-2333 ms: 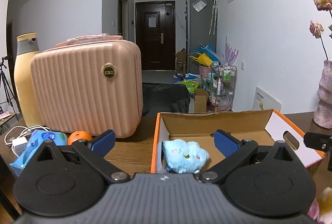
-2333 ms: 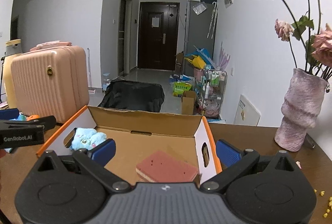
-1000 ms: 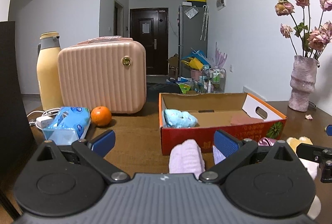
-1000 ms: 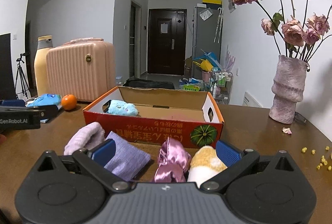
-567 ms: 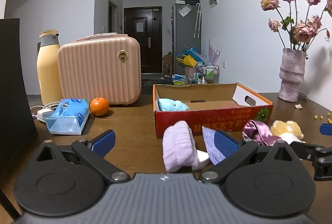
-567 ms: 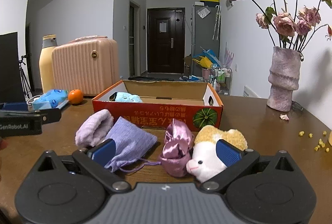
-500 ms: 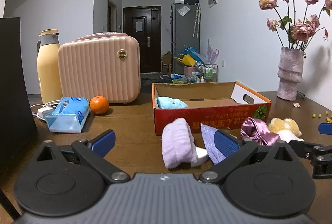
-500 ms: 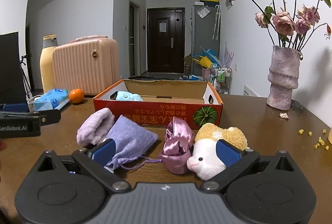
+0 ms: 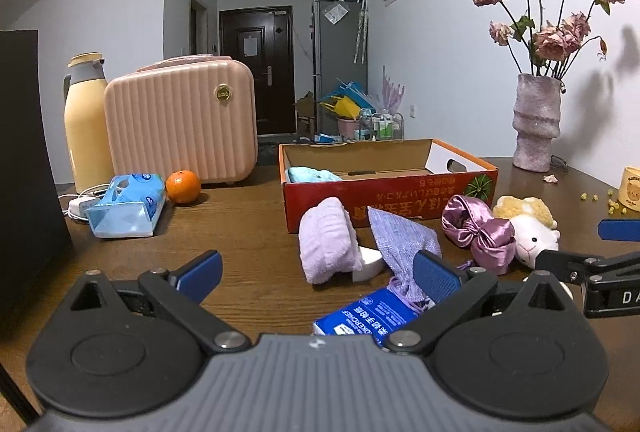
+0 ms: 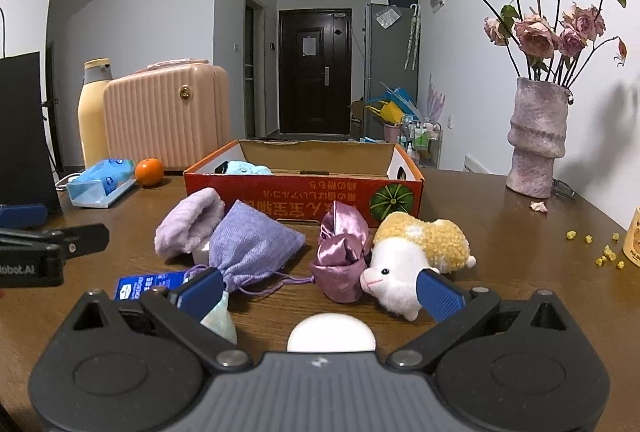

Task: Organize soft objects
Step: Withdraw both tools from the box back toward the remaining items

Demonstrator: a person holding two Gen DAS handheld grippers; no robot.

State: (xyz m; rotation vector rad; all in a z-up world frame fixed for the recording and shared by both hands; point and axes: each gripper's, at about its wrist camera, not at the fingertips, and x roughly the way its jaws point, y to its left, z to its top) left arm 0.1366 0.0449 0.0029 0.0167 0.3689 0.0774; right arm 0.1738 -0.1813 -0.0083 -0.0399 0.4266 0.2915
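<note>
Soft toys and pouches: plush sheep [image 10: 416, 252], satin pouch [image 10: 340, 252], lilac drawstring bag [image 10: 252, 244], rolled towel [image 10: 188, 224], lined up on bench [image 10: 520, 252] before cardboard box [image 10: 304, 188] at 12 o'clock. Left tool [image 9: 316, 272] and right tool [image 10: 320, 292] both spread wide, gripping nothing. Blue plush [image 10: 244, 168] lying inside box, at its 9 o'clock end.

1. Lilac towel roll [image 10: 188, 222], at 9 o'clock, touches the box [image 10: 280, 198].
2. Purple pouch [image 10: 252, 246], cords trailing.
3. Satin pouch [image 10: 340, 248], centre.
4. Plush lamb [image 10: 416, 256], at 3 o'clock.
5. Blue plush [image 10: 246, 168] inside the box.

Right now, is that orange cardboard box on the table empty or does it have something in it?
Not empty: a light blue plush toy sits in the box's left end. The rest of its floor is hidden.
</note>
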